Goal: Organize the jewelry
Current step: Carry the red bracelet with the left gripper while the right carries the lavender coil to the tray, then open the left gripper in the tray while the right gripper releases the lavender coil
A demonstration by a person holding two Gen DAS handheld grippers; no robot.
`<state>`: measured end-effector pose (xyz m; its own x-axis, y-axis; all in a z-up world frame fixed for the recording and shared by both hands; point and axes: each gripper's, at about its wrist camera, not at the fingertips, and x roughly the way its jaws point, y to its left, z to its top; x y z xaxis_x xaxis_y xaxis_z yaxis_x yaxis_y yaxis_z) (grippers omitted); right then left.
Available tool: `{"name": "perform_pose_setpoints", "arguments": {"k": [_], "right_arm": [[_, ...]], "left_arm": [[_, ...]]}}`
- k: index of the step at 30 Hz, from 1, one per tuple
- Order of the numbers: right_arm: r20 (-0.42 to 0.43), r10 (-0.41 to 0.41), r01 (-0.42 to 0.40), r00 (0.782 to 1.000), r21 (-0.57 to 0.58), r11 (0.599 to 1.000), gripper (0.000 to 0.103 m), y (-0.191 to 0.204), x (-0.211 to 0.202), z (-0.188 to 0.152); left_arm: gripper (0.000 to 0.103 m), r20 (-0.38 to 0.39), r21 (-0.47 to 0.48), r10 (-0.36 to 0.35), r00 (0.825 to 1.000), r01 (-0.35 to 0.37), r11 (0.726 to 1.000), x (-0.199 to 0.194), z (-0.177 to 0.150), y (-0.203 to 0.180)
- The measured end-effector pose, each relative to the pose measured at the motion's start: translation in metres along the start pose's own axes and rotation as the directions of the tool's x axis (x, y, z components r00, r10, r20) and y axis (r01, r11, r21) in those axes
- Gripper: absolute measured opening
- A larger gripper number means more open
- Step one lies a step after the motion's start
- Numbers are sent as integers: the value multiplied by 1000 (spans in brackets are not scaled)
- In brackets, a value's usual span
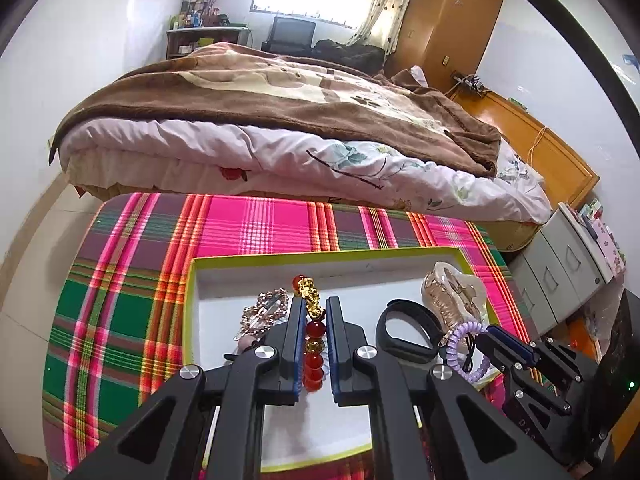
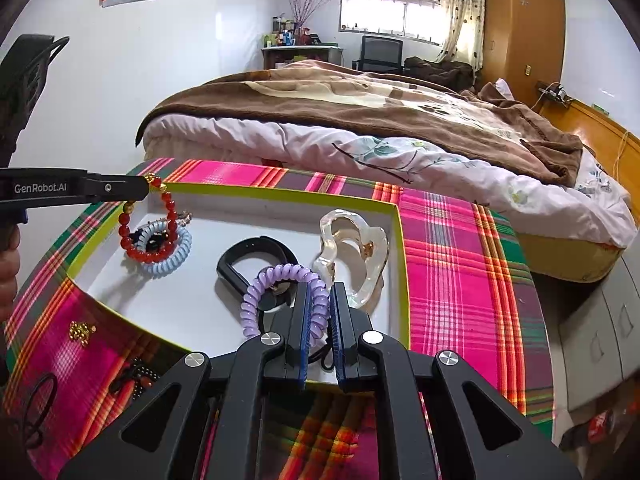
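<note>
My left hand-held gripper (image 1: pixel 313 350) is clamped on a red bead bracelet (image 1: pixel 313 364) with a gold charm, and the loop hangs from its tips above the far left corner of the white tray (image 2: pixel 188 304). My right hand-held gripper (image 2: pixel 320 320) is clamped on a purple spiral hair tie (image 2: pixel 276 284), held over the near middle of the same tray.

The tray has a yellow-green rim and sits on the counter (image 2: pixel 452 264), which is covered in a pink, green and orange plaid cloth. Inside it, under the hanging bracelet, lies a pale blue spiral hair tie (image 2: pixel 172 258). A black band (image 2: pixel 248 258) rests in the middle, just beside the purple tie, and a clear hair claw (image 2: pixel 352 256) lies at the right, near the tray's right wall. A rhinestone hair clip (image 1: pixel 266 310) lies at the left of the tray (it shows clearly only in the left wrist view).

On the cloth, near and to the left of the tray, are a small gold bead piece (image 2: pixel 82 332) and a dark beaded piece (image 2: pixel 134 378). A bed (image 2: pixel 360 120) with a brown blanket stands beyond the counter.
</note>
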<state>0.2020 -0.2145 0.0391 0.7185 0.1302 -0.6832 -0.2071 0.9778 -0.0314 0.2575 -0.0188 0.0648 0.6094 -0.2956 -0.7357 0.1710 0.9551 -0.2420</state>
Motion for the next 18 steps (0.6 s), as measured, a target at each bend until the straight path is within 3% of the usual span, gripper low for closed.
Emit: {"name": "perform_pose_setpoints", "arguments": {"k": [9, 18], "right_arm": [[6, -9, 9, 1000, 2, 1000, 10, 1, -2, -3], [8, -15, 14, 1000, 14, 1000, 11, 0, -5, -6]], "left_arm": [[10, -23, -18, 38, 999, -38, 999, 14, -2, 4], [11, -33, -13, 32, 999, -32, 999, 19, -2, -3]]}}
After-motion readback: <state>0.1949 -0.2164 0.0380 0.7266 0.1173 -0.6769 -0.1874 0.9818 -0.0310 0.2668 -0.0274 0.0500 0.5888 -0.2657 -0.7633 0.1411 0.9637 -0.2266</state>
